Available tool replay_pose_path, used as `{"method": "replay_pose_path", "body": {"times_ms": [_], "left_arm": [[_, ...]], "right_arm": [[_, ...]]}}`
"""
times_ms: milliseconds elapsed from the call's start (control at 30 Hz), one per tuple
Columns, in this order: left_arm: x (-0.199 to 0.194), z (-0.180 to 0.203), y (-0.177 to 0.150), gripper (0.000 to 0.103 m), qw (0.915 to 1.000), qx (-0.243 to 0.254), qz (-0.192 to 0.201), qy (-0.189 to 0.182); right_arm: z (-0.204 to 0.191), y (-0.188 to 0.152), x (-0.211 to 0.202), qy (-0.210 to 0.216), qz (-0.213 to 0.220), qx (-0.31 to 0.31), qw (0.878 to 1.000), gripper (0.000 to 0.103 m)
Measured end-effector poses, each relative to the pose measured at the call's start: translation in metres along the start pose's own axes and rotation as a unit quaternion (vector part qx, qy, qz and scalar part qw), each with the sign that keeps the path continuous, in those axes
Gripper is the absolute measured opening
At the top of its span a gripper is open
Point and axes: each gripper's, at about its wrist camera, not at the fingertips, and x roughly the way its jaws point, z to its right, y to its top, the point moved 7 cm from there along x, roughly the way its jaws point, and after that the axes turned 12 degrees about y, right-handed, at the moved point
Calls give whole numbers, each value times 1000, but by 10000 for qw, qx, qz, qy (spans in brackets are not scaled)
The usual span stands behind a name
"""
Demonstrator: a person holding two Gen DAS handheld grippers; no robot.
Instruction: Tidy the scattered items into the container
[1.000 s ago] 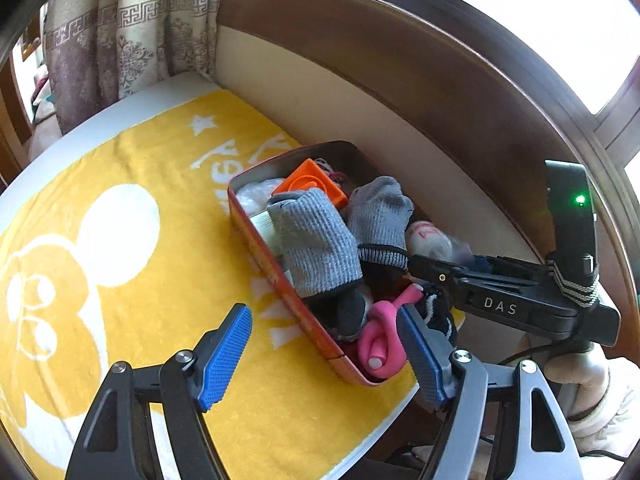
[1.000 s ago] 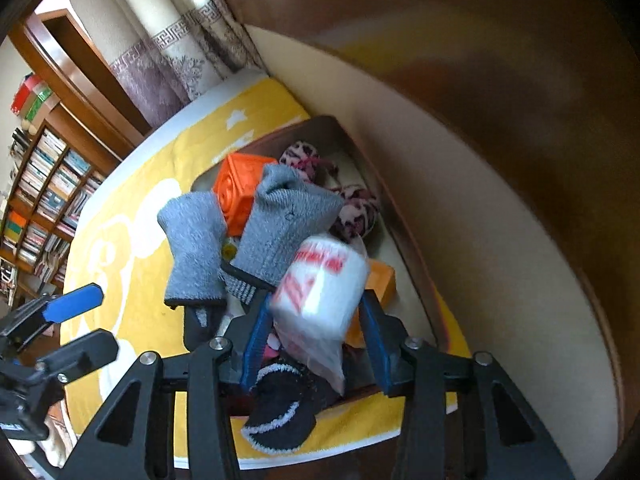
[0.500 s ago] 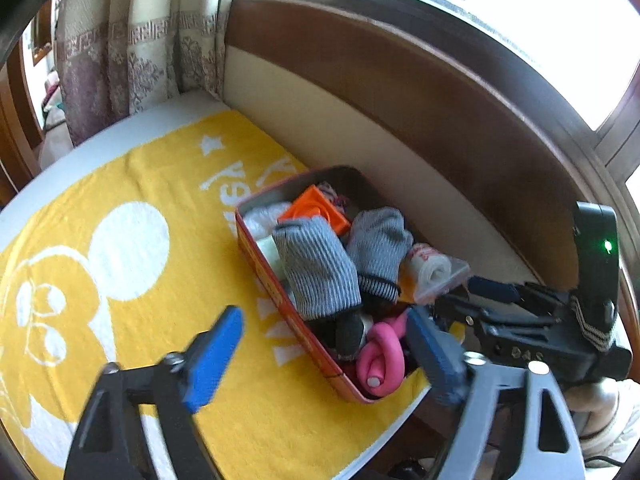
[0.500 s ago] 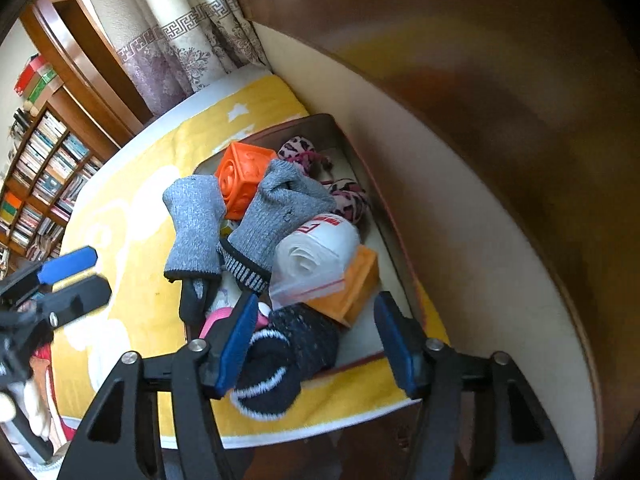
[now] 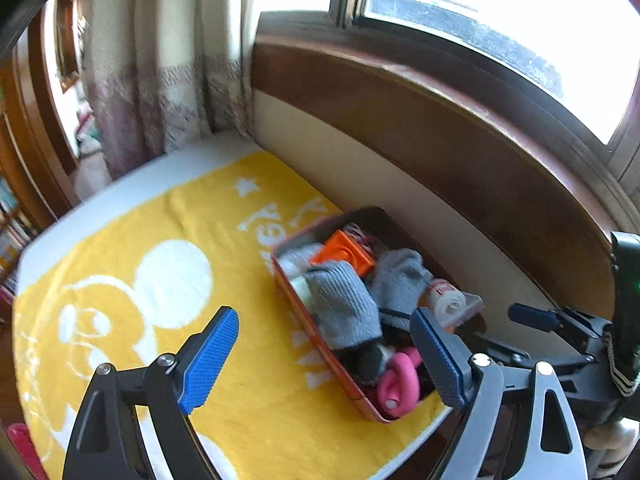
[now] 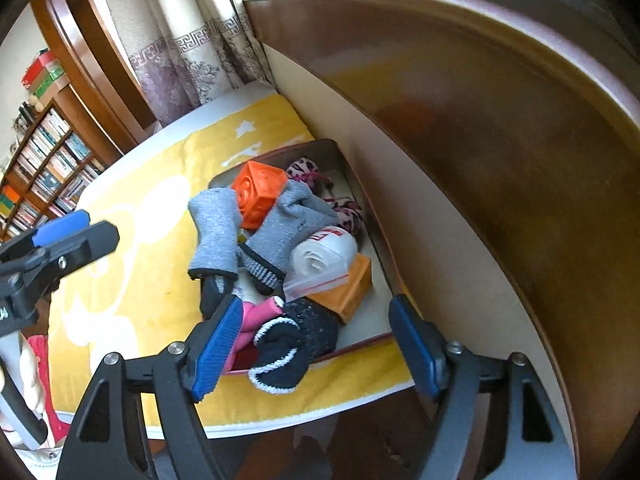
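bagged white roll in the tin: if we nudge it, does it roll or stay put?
Probably stays put. The white roll lies on its side in a clear zip bag, wedged between a grey sock and an orange block, so it has little room to roll. The bag film likely slips against pads. It looks light and soft, so it may squash rather than resist.

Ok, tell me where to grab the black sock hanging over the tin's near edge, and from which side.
Take the black sock by its bunched middle, just above the white-trimmed cuff, where it humps over the tin rim. Come from above with the right hand-held gripper, open and empty. The jaws would probably best straddle the sock across its width: the hump stands proud of its neighbours, while the cuff droops loosely outside.
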Motion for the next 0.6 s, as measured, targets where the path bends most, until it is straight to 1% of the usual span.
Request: {"method": "replay_pose_path", "body": {"times_ms": [100, 167, 200, 233, 267, 333, 433, 600], "left_arm": [[-9, -7, 5, 89, 9994, -38, 196, 277], [-13, -12, 6, 89, 9991, -138, 240, 320], [-15, -15, 7, 89, 9989, -199, 253, 327], [-17, -16, 7, 89, 9988, -238, 239, 346], [-18, -18, 6, 89, 9986, -292, 183, 396], [-21, -20, 7, 89, 9980, -361, 120, 503], [-37, -17, 11, 89, 9964, -283, 450, 659], [-58, -15, 21, 89, 9920, -215, 893, 870]], "right_arm": [[-3, 1, -3, 105, 100, -11, 9999, 82], [-7, 3, -7, 183, 212, -62, 9996, 83], [-8, 4, -8, 237, 249, -80, 9994, 86], [-10, 5, -10, 286, 286, -104, 9991, 89], [-12, 6, -11, 328, 337, -141, 9988, 102], [-17, 6, -18, 395, 539, -280, 9974, 102], [-20, 7, -25, 342, 717, -447, 9958, 102], [-15, 5, -33, 406, 879, -399, 9945, 102]]}}
